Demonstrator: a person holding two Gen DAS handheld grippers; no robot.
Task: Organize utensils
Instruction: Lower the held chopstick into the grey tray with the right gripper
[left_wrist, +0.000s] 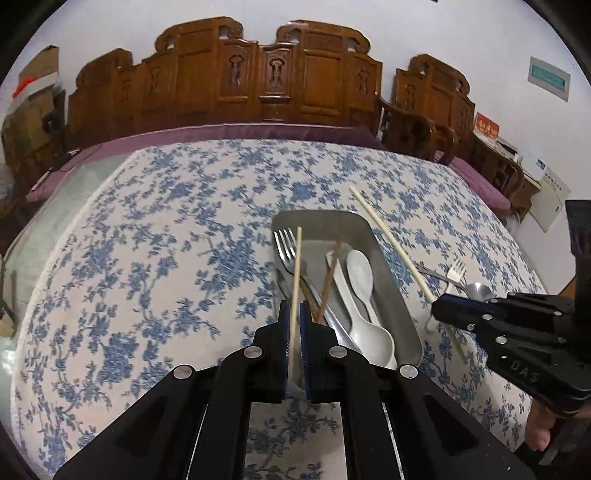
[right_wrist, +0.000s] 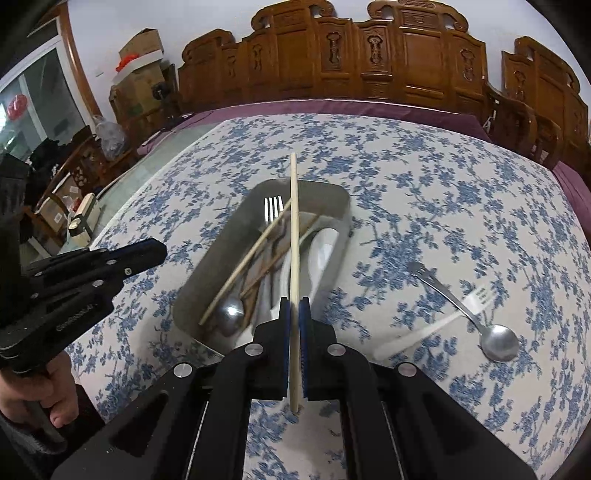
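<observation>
Utensils are split between a metal tray (right_wrist: 207, 280) on the blue-flowered tablecloth (right_wrist: 424, 184) and the cloth itself. Inside the tray lie a metal fork (left_wrist: 286, 245) with its tines toward the tray's far end, two white spoons (left_wrist: 360, 275) against the tray's right wall, a pair of brown chopsticks (left_wrist: 330, 275) crossing its middle, and a metal spoon (right_wrist: 229, 314) at its near end. The left gripper (left_wrist: 294, 314) is clamped on a pale chopstick (left_wrist: 296, 280) that reaches forward over the tray's left side, its tip beside the fork's tines. The right gripper (right_wrist: 294, 308) is likewise closed on a second pale chopstick (right_wrist: 294, 229) — in the right wrist view this one runs straight up across the tray and ends just past its far rim, while the left wrist view shows the same stick slanting along the tray's right side, above the cloth. To the right of the tray, well apart from it, a steel spoon (right_wrist: 498, 341) lies on the cloth with its bowl toward the camera, and a white plastic fork (right_wrist: 476, 299) lies across its handle. A bare hand (right_wrist: 40, 391) holds the left tool's grip — left of the tray's near corner. Carved wooden chairs (right_wrist: 369, 55) stand beyond the tray's far end, past the table edge.
</observation>
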